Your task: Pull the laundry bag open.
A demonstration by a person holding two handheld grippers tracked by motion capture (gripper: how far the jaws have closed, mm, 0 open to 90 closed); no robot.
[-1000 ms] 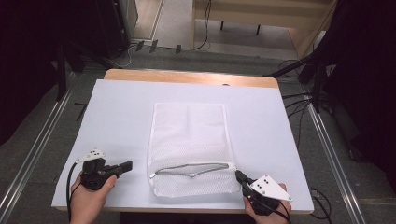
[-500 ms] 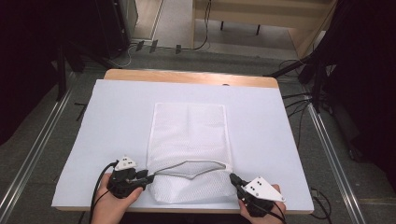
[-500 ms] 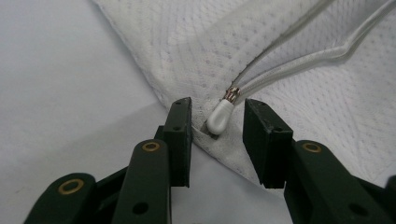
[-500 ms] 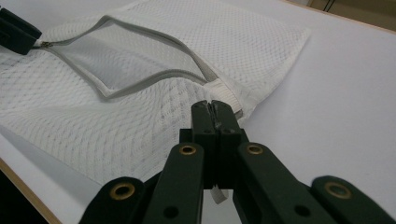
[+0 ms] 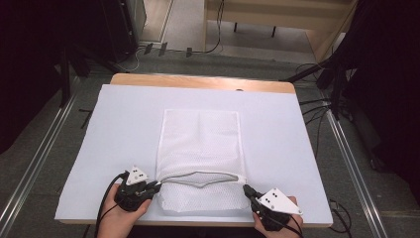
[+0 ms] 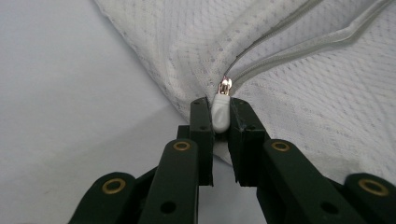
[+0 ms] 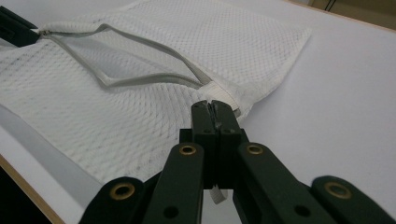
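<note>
- Your left claw (image 6: 220, 122) is now clamped on the zip pull (image 6: 221, 116) at the left end of the bag's (image 5: 200, 144) zip; the left claw view shows the white pull pinched between the 2 jaws, with the metal slider just beyond the tips.
- Your right claw (image 7: 211, 109) is pressed together on the fabric tab at the zip's right end, so the bag is pinned at both ends of the opening.
- The bag lies flat near the middle of the worktop (image 5: 297, 129), its zip end towards you, and the zip (image 5: 200, 178) gapes open in a loose arc between the 2 claws.
- That grip looks like the set-up for closing: with the right end anchored, you can probably draw the pull across towards your right claw.
- Against 1 s ago, your left claw has come in from well out on the bare worktop to the bag's left corner; half a second ago it was already close beside it.
- Your right claw has stayed at the right end throughout.
- The zip opening bows a little wider now than before, with its near edge pulled taut.
</note>
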